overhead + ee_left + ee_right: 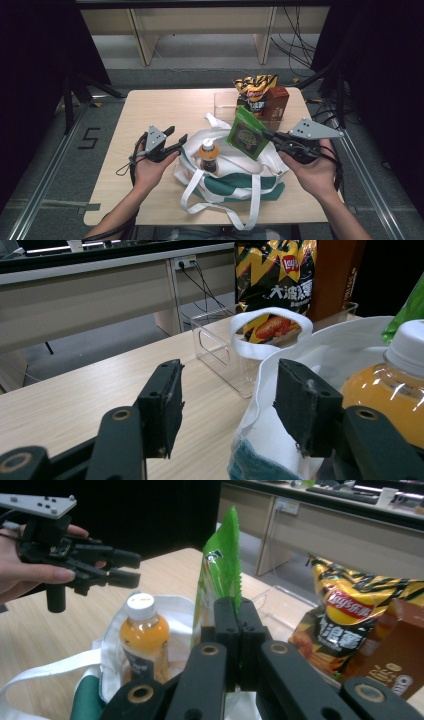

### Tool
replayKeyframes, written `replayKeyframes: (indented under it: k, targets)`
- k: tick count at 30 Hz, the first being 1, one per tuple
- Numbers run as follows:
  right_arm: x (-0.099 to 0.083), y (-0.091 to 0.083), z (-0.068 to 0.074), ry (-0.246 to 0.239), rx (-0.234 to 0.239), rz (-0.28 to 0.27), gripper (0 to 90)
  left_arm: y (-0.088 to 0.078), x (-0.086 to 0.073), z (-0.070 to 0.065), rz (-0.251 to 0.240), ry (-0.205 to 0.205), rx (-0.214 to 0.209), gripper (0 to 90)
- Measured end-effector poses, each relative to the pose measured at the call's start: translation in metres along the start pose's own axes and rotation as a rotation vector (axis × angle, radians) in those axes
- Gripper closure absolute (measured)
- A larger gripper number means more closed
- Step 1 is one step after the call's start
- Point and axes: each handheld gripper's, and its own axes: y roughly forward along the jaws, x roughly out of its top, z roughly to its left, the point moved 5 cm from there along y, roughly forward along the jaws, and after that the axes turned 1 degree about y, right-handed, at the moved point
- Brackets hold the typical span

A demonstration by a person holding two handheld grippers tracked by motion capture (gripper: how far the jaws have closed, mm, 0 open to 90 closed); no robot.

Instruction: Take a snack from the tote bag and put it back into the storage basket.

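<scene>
Green packet going into the tote

My right gripper (268, 134) pinches the green packet (246, 133) above the bag (235, 172) near the table's front edge; my left gripper (176, 141), open, should spread the rim beside the bottle (208, 155).

pouch (246, 135) green | bottle (208, 156) orange, white cap | bag (235, 172) white/teal

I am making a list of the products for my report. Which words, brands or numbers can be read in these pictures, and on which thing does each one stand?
"Lay's": red logo on the yellow-and-black chip bag.
Large Chinese characters below that logo: visible, but I cannot read them surely.
"5": marked on the floor left of the table.
Green packet in the right gripper's jaws: print too blurred.
Orange bottle label: too small.
Brown box: white print too blurred.
</scene>
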Motion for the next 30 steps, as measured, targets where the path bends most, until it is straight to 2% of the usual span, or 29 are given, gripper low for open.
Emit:
replayKeyframes:
  k: [1,2,3,5,6,8,9,10,14,15,17,19,20,23,30]
  targets:
    - [0.002,-0.001,-0.002,-0.029,-0.004,-0.013,90.0,0.000,0.000,0.000,-0.001,0.000,0.001,44.0]
    - [0.003,-0.002,-0.001,0.007,-0.001,-0.014,90.0,0.000,0.000,0.001,-0.001,0.001,0.001,44.0]
    - [0.005,-0.004,-0.003,-0.008,-0.011,-0.018,90.0,0.000,0.000,0.001,0.000,0.002,0.001,44.0]
    - [0.008,-0.007,-0.006,-0.003,-0.023,-0.024,90.0,0.000,0.000,0.001,0.001,-0.001,0.003,44.0]
    - [0.010,-0.007,-0.010,-0.025,-0.028,-0.040,90.0,0.000,0.000,0.001,0.001,-0.004,0.004,44.0]
    - [0.012,-0.009,-0.012,0.000,-0.038,-0.040,90.0,0.001,0.000,0.001,0.000,0.003,0.003,44.0]
    - [0.013,-0.009,-0.015,-0.012,-0.042,-0.047,90.0,0.001,0.000,0.001,-0.004,0.001,0.002,44.1]
    - [0.014,-0.010,-0.015,0.003,-0.035,-0.045,90.0,0.001,0.000,0.001,0.005,0.001,0.006,44.0]
    - [0.021,-0.010,-0.024,-0.013,-0.062,-0.063,90.0,0.001,-0.001,0.000,0.004,0.000,0.006,44.1]
    - [0.022,-0.010,-0.024,-0.002,-0.058,-0.060,90.0,0.001,0.000,0.001,0.003,0.002,0.007,44.1]
    - [0.025,-0.010,-0.027,-0.011,-0.062,-0.062,90.0,0.001,0.000,0.001,0.003,0.001,0.007,44.1]
    - [0.028,-0.009,-0.028,0.012,-0.063,-0.059,90.0,0.000,0.000,0.001,0.003,0.000,0.007,44.1]
    - [0.031,-0.009,-0.032,-0.014,-0.076,-0.072,90.0,0.000,0.000,0.001,0.002,0.001,0.007,44.1]
    - [0.037,-0.008,-0.035,-0.009,-0.074,-0.075,90.0,0.000,0.000,0.001,0.001,0.003,0.006,44.1]
    - [0.044,-0.004,-0.049,-0.026,-0.107,-0.092,90.0,0.000,0.001,0.001,-0.004,-0.003,0.007,44.1]
